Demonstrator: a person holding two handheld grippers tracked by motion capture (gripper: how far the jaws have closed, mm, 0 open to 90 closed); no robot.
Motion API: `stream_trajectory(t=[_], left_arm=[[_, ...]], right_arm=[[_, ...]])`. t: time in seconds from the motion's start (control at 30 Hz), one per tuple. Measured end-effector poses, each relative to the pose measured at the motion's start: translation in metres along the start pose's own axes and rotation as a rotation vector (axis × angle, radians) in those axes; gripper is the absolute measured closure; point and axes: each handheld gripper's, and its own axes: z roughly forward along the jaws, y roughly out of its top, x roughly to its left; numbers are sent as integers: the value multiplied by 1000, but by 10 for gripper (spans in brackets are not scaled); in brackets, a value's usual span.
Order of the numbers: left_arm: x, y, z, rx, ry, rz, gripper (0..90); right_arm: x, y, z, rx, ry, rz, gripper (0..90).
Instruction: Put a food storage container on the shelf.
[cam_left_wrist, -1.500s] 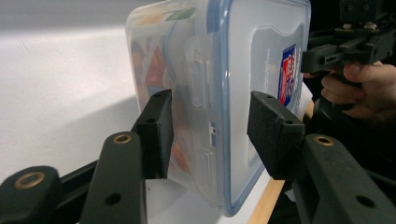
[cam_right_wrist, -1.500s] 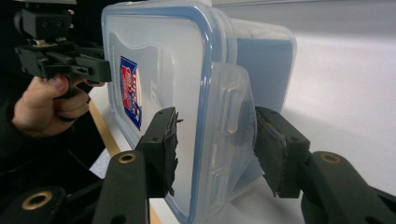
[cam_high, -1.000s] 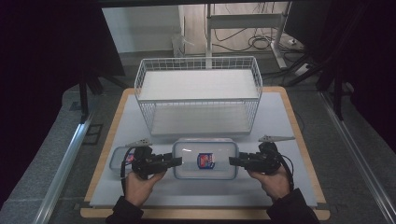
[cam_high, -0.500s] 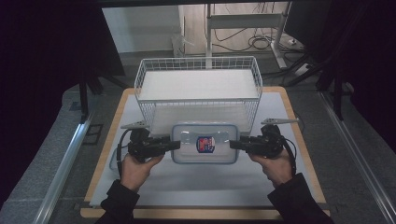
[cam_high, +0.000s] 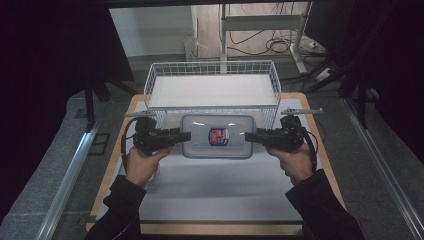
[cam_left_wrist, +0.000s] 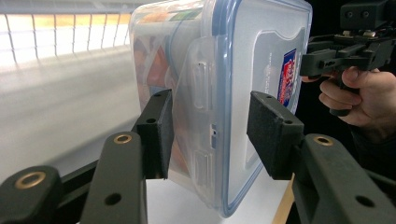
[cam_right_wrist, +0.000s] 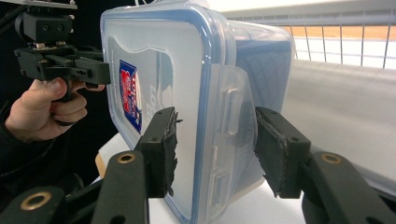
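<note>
from the high view i have the lidded plastic container (cam_high: 217, 136) carried between both tools, just in front of the wire basket (cam_high: 212, 90), off the white table (cam_high: 215, 185) as far as i can judge. my left gripper (cam_high: 181, 136) meets it at 9 o'clock, my right gripper (cam_high: 251, 135) at 3 o'clock, one on each short end so the load stays level.

in the left gripper view the jaws straddle the lid's latch flap (cam_left_wrist: 201, 88); one pad touches the tub, the other stands slightly off the lid, so the grip looks loose.

in the right gripper view the jaws straddle the other end's latch (cam_right_wrist: 233, 112) the same way, gaps visible; i cannot tell if they pinch.
</note>
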Motion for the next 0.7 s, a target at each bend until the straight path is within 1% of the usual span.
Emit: stream_trajectory(t=[0.17,0.37,0.7], left_arm=[[2,17,-4,-10,5,5,518],[5,38,-10,-32,3,18,518],[19,66,-9,-61,-16,-3,520]], right_arm=[[-1,15,3,-5,6,4,506],[1,38,4,-22,8,-17,507],[-3,70,8,-47,9,-18,511]])
